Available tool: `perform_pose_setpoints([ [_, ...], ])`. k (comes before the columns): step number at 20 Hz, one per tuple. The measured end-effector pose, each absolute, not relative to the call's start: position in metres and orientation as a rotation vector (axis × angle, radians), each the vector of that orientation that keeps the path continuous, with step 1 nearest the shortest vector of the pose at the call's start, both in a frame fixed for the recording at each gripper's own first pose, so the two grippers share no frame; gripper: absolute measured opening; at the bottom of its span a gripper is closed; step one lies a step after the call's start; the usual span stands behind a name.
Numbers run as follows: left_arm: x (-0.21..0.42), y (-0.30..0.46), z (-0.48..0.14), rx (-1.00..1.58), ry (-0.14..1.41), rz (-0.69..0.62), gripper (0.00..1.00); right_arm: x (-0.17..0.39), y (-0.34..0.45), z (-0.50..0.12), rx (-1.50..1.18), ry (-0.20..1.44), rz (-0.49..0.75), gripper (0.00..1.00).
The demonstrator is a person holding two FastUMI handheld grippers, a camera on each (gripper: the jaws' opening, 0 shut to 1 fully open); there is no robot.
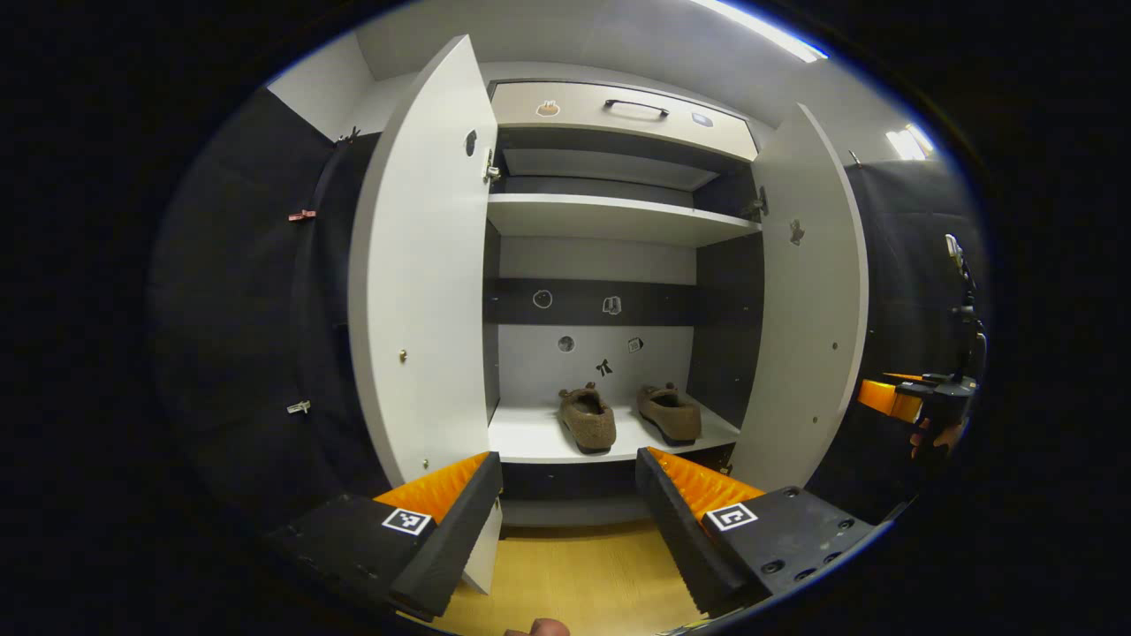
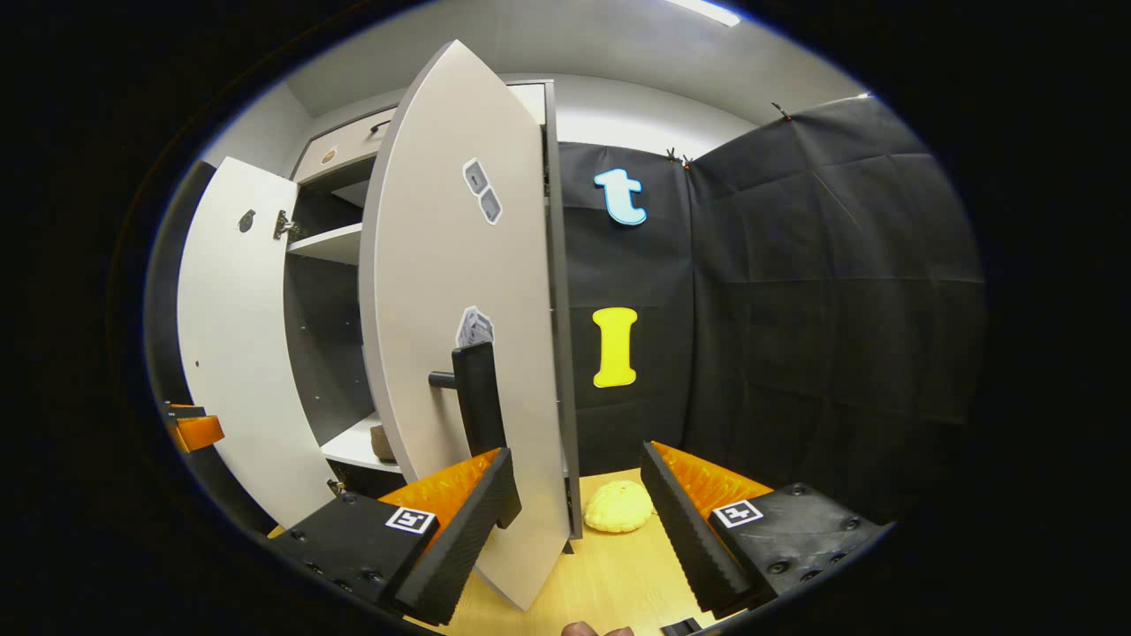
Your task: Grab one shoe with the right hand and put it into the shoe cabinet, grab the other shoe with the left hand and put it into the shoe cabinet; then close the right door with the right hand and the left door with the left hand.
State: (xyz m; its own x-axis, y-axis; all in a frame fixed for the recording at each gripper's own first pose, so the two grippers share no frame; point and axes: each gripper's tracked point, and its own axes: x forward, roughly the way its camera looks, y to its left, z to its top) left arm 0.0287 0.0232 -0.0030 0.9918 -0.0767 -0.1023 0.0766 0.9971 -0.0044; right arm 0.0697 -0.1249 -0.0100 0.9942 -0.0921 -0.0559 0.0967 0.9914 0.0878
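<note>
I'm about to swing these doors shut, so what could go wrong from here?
1. The right gripper is open near the right door but not on its handle; pushing the edge could make it slip.
2. The yellow object on the floor sits near that door's foot and might get bumped.

You face a shoe cabinet (image 1: 610, 216) with white shelves and dark inner walls. Its left door (image 1: 420, 291) and right door (image 1: 808, 309) are plain white; the right door's handle (image 2: 477, 397) is black. Both shoes, the left shoe (image 1: 588, 417) and right shoe (image 1: 670, 412), are fuzzy brown. The floor (image 1: 583, 574) is pale yellow wood grain, and a yellow ribbed lump (image 2: 618, 507) lies on it.
</note>
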Motion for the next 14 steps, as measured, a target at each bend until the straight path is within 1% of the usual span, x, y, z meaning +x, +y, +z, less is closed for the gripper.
perform_pose_setpoints([
  [3,0.02,0.041,-0.006,0.013,0.109,-0.066,0.97,0.078,-0.094,-0.011,0.111,0.053,-0.07,0.98],
  [7,0.011,0.069,-0.008,0.016,0.119,-0.045,0.97,0.092,-0.045,-0.008,0.128,0.051,-0.003,0.98],
  [8,0.009,0.077,-0.009,0.016,0.118,-0.034,0.97,0.094,-0.033,-0.009,0.135,0.056,0.018,1.0],
  [9,0.007,0.087,-0.007,0.017,0.117,-0.022,0.97,0.094,-0.021,-0.01,0.137,0.06,0.036,0.98],
  [14,-0.004,0.148,-0.002,0.024,0.109,0.058,0.97,0.085,0.022,-0.015,0.104,0.064,0.093,0.98],
])
